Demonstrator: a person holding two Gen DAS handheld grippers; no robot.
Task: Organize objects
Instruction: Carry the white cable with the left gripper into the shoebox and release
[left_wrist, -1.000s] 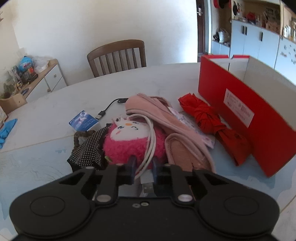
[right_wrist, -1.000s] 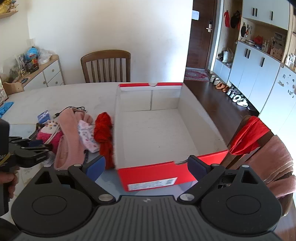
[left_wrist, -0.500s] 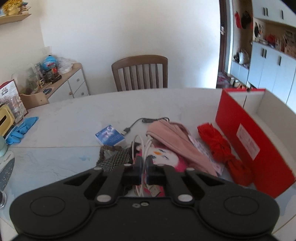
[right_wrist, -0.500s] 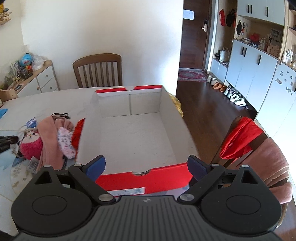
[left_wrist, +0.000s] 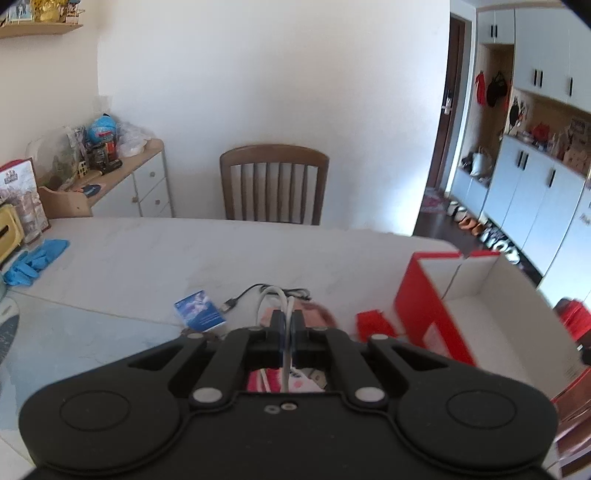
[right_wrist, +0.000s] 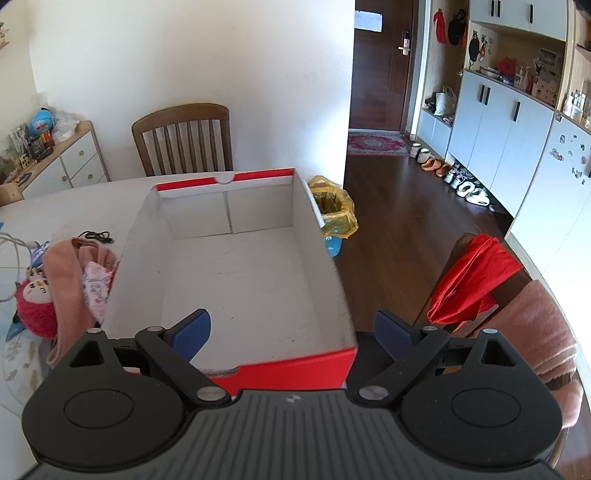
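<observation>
White cable (left_wrist: 283, 300), pinched by the left gripper (left_wrist: 287, 325), has lifted off the plush toy (right_wrist: 35, 299) left of the red box (right_wrist: 236, 273); right gripper (right_wrist: 291, 334) hangs spread over the empty box, ready for it.

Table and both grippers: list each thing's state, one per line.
left gripper: shut on white cable
white cable: pinched, looped above the jaws
right gripper: open, holds nothing
red box: open-topped, nothing inside
plush toy: lying on table
pink cloth: draped beside box
</observation>
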